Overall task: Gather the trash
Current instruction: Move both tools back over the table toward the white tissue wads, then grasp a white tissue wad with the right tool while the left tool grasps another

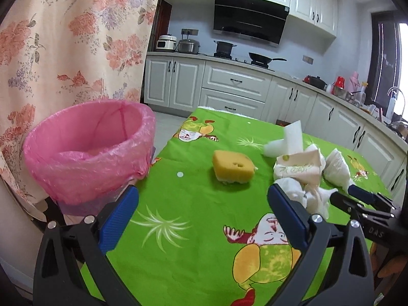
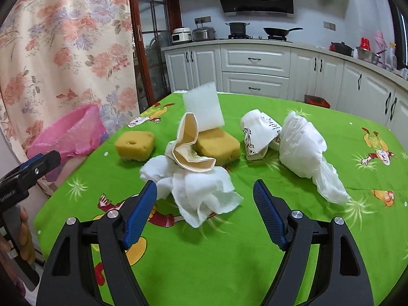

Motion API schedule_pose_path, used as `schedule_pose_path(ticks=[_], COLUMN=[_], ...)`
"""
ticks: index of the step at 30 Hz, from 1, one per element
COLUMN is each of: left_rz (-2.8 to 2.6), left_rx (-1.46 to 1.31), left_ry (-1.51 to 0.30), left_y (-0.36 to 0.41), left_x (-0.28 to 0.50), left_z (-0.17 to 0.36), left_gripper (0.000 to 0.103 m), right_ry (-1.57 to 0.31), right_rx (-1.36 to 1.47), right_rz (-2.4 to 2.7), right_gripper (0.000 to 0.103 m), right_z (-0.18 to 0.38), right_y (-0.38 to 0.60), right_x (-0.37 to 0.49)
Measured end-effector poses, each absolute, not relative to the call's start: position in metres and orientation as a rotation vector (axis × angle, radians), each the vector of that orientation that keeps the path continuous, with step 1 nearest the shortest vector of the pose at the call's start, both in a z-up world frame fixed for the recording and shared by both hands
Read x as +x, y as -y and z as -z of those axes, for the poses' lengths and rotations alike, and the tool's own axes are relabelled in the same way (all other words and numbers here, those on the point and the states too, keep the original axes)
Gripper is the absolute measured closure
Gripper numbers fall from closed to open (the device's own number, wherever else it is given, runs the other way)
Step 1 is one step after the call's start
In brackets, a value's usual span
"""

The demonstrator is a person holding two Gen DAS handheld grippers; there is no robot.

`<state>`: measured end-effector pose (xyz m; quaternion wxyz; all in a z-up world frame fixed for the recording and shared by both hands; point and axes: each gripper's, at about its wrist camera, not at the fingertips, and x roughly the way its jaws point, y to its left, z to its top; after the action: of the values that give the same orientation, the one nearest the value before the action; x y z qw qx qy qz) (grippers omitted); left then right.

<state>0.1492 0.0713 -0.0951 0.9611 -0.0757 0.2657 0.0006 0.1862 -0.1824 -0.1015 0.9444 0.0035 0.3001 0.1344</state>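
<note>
Risk assessment. The right gripper [image 2: 204,191] stands with its jaws spread wide and nothing between them, aimed at the crumpled white tissue [image 2: 199,193] at the near edge of the litter pile. The tissue lies touching a crushed paper cup [image 2: 190,150], which leans on a yellow sponge [image 2: 219,146]; a pinch taken too deep would likely drag the cup along or tip the white foam pad [image 2: 202,109] propped behind it. The tissue is soft and loosely folded (one flap trails toward the gripper), so a shallow bite may catch only that flap and shed the rest on the way to the bin.

The left gripper [image 1: 202,199] is likewise spread and empty, pointed toward a second yellow sponge [image 1: 233,168] lying apart from the pile. The two tools sit near each other in the left wrist view, so a crossing reach could knock them together.

The bin with the pink liner [image 1: 89,150] stands just off the table's left edge; its liner sags unevenly at the rim, and a light item released short could land on the green tablecloth [image 1: 193,229] or the floor.

Condition of the trash: all on the table, none visibly collected. A second crushed paper cup [image 2: 260,135] and a white plastic bag [image 2: 303,148] lie to the right, touching one another.
</note>
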Motion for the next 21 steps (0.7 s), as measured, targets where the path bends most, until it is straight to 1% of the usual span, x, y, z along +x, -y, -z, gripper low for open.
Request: schedule_pose_path(ticks=[7,13,15,16,17,18,20,21], left_rz=[-0.020,-0.022,-0.019,-0.017,-0.014,-0.010,0.003,0.009], left_rx=[-0.118,-0.110,-0.096,-0.088,-0.075,-0.067,-0.055,-0.052], left_ry=[-0.525,-0.547,-0.552,-0.552,-0.552,-0.553,-0.560,-0.563], left_y=[-0.070,-0.070,-0.066,-0.064,-0.061,-0.058,-0.051,-0.048], left_x=[0.148,0.152,0.154,0.155,0.157,0.159,0.164,0.167], left_z=[0.092,0.094,0.094,0.094,0.093,0.092,0.091,0.091], left_gripper=[0.005,0.005,0.005,0.005,0.005,0.005,0.005,0.005], right_ry=[-0.657,-0.719,-0.737,-0.739,-0.740,-0.741,-0.737,-0.733], right_rx=[0.001,-0.003,0.002,0.003,0.000,-0.003,-0.001,-0.003], right_rz=[-0.269,-0.248,-0.249,-0.251,-0.253,-0.255,-0.272,-0.281], right_gripper=[0.029,0.029,0.031,0.036,0.045,0.051,0.074,0.076], right_z=[0.111,0.119,0.122,0.124,0.124,0.125,0.124,0.123], right_y=[0.174,0.169,0.170,0.171,0.171,0.172,0.173,0.174], right_x=[0.206,0.224,0.226,0.226,0.225,0.224,0.220,0.218])
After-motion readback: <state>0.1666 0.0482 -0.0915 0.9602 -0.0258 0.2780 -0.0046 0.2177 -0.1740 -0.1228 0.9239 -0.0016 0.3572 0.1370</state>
